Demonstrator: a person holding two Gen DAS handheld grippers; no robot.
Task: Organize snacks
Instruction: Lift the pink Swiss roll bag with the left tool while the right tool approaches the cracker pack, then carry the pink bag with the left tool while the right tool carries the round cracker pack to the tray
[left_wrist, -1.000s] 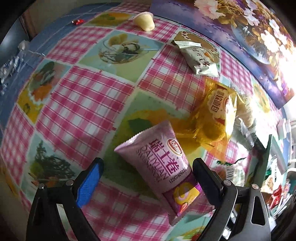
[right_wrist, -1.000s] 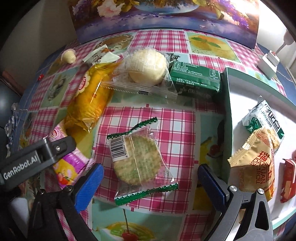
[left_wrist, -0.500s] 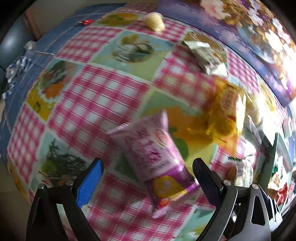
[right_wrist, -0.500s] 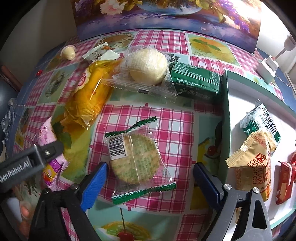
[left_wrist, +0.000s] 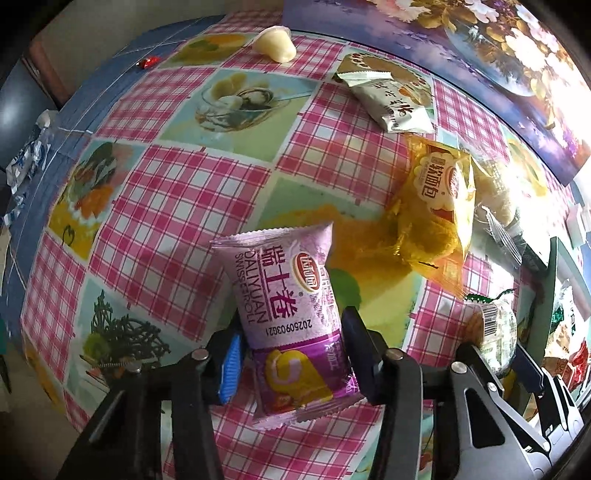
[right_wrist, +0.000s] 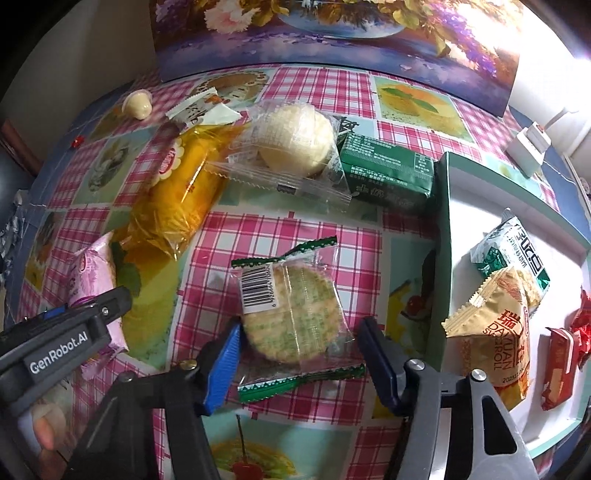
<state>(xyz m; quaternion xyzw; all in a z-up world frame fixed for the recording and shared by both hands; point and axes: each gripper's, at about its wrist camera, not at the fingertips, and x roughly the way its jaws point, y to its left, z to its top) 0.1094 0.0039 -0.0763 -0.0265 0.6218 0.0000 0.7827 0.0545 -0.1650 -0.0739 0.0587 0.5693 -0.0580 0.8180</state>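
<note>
Left claw (left_wrist: 291, 358) is closing on the purple snack pack (left_wrist: 286, 314), both pads pressing its sides; the pack's long axis runs away from the claw, sealed top end farthest, on the checked worktop (left_wrist: 177, 192). Just beyond it to the right lies the yellow bread pack (right_wrist: 177, 184), lengthwise toward the far edge. Right claw (right_wrist: 299, 354) is closing around the round cracker pack (right_wrist: 291, 314), left pad touching it, right pad just short; its green sealed ends point away and back toward the claw. Furthest right, the tray (right_wrist: 447, 229) holds more snacks.
</note>
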